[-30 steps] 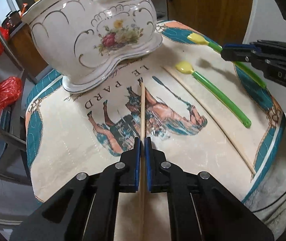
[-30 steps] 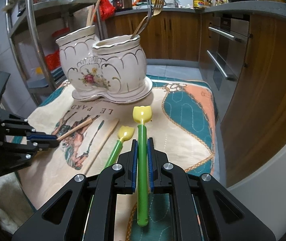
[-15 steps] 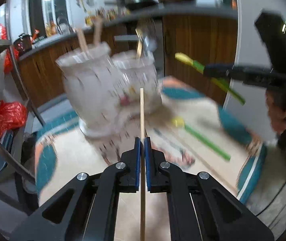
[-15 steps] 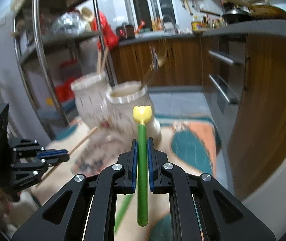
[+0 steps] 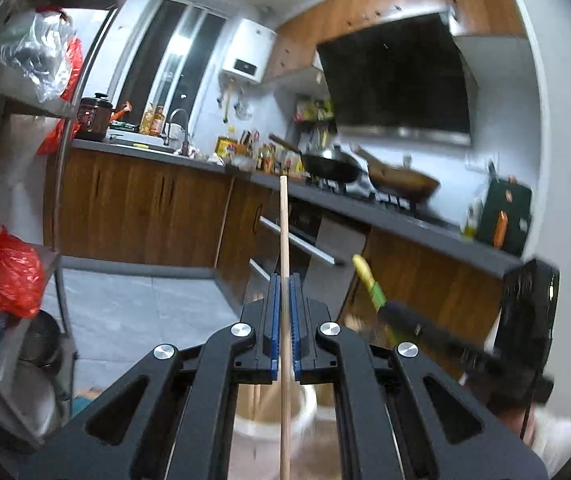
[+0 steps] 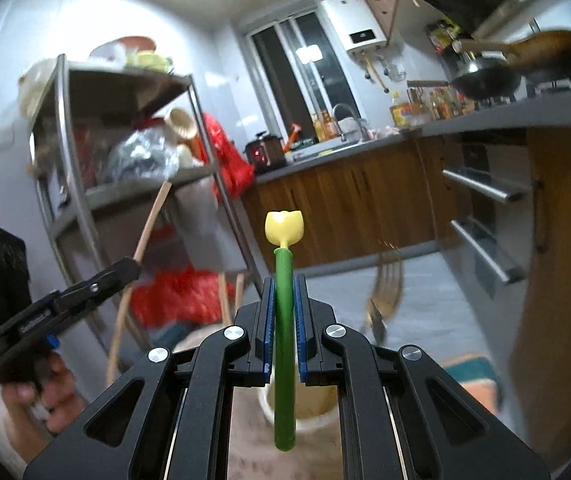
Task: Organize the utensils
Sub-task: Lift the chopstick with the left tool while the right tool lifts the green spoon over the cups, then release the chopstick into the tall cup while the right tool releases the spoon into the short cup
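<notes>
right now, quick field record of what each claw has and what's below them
left claw: shut on wooden chopstick, held upright
right claw: shut on green spoon, yellow tulip-shaped end up
below left claw: white holder, sticks already in it
below right claw: holder opening, spoon's lower end over it
also in holder: gold fork, blurred

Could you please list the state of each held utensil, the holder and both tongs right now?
Left tongs: shut on chopstick.
Thin wooden chopstick: held upright, lifted.
Right tongs: shut on spoon.
Green-handled yellow tulip-tipped plastic spoon: held upright.
White ceramic utensil holder: upright below, blurred.
</notes>
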The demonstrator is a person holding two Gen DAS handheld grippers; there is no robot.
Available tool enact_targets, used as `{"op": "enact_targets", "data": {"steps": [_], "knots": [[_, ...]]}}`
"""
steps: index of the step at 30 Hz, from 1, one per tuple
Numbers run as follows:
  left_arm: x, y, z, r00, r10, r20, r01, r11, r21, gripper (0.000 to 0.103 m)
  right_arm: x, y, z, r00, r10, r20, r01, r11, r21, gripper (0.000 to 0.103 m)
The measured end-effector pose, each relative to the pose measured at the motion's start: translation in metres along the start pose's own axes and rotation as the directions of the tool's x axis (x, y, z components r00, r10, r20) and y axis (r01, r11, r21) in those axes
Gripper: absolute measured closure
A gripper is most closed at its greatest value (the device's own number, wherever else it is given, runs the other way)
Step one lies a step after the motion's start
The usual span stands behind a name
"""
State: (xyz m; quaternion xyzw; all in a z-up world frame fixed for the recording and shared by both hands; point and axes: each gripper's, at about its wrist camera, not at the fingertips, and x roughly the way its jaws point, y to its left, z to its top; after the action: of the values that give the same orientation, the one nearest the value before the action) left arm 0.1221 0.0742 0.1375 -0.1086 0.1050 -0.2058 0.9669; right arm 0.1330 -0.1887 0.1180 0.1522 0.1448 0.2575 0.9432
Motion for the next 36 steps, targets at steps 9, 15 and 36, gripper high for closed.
{"op": "enact_targets", "data": {"steps": [9,15,36], "knots": [[0.045,0.007,-0.003,0.995,0.076,0.070,-0.076,0.997,-0.007,0.099,0.041,-0.005,-0.013,1.000,0.010,-0.006,-0.010,1.000,-0.004,0.093],[0.051,0.015,-0.022,0.996,0.083,0.044,-0.084,0.996,0.008,0.099,0.053,0.001,-0.029,1.000,-0.007,-0.012,0.007,0.998,-0.058,0.093],[0.023,0.011,-0.068,0.993,0.104,-0.057,-0.100,0.993,0.071,0.099,0.031,-0.004,-0.064,0.994,-0.074,-0.077,0.066,0.993,-0.102,0.093]]}}
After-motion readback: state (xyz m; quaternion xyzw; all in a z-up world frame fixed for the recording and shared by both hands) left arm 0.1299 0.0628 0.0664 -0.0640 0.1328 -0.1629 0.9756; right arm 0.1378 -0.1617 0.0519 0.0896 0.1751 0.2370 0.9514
